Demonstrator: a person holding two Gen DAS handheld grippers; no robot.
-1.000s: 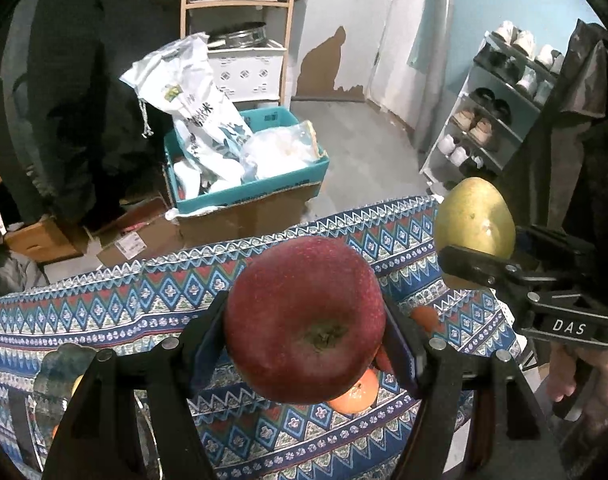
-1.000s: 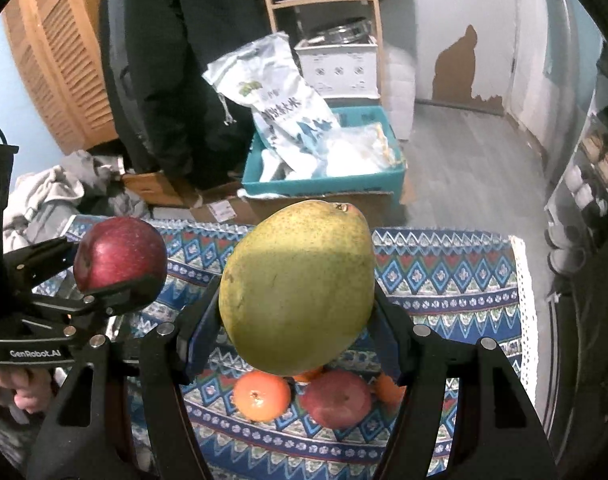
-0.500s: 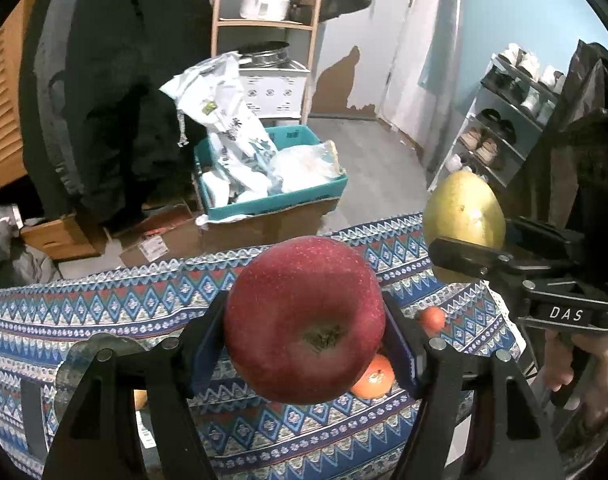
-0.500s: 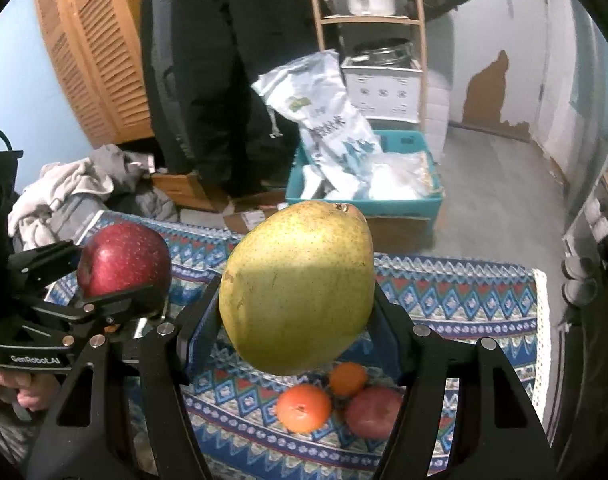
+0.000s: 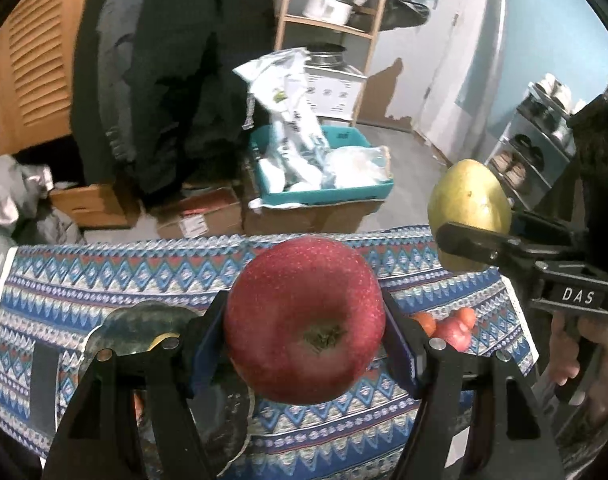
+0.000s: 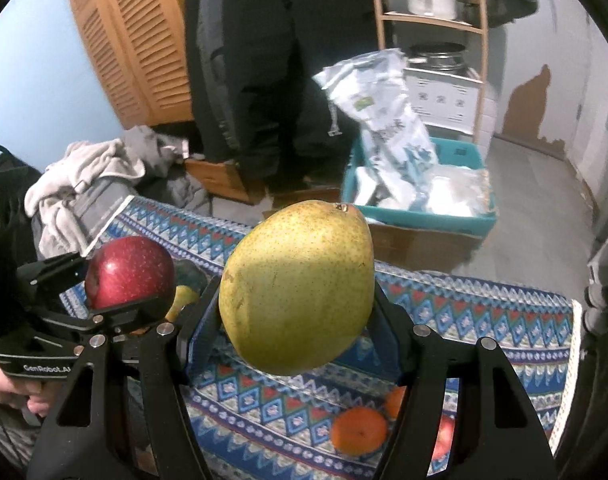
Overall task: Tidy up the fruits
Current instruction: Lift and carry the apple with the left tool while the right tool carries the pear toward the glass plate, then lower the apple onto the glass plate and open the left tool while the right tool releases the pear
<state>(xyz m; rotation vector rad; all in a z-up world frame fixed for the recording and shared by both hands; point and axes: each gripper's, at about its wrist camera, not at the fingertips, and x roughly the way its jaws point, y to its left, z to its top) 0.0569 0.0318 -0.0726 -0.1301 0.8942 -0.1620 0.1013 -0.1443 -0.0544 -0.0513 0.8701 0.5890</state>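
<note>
Left wrist view | left hand-held gripper [image 5: 304,354] clamps round red apple [image 5: 304,326] above dark glass bowl [image 5: 143,320] | right hand-held gripper [image 6: 295,338] clamps speckled yellow-green pear [image 6: 297,294], right of bowl | small orange tangerines [image 6: 358,430] remain on patterned cloth surface [image 6: 484,312], unsorted | midway.

- I see a patterned tablecloth [image 5: 103,276] in blue, red and white diamonds across the lower view.
- Beyond it a teal crate [image 6: 424,220] sits on a cardboard box [image 6: 420,246], stuffed with plastic packets; a printed white bag [image 6: 384,108] stands up out of it.
- A wooden shelf [image 6: 480,60] behind holds a steel pot [image 6: 430,0] on top.
- Dark coats [image 6: 263,60] hang beside louvred wooden doors [image 6: 123,40].
- A heap of grey clothes [image 6: 91,176] lies at the left.
- On the far right of my left view, a shoe rack [image 5: 532,148] stands against the blue wall.
</note>
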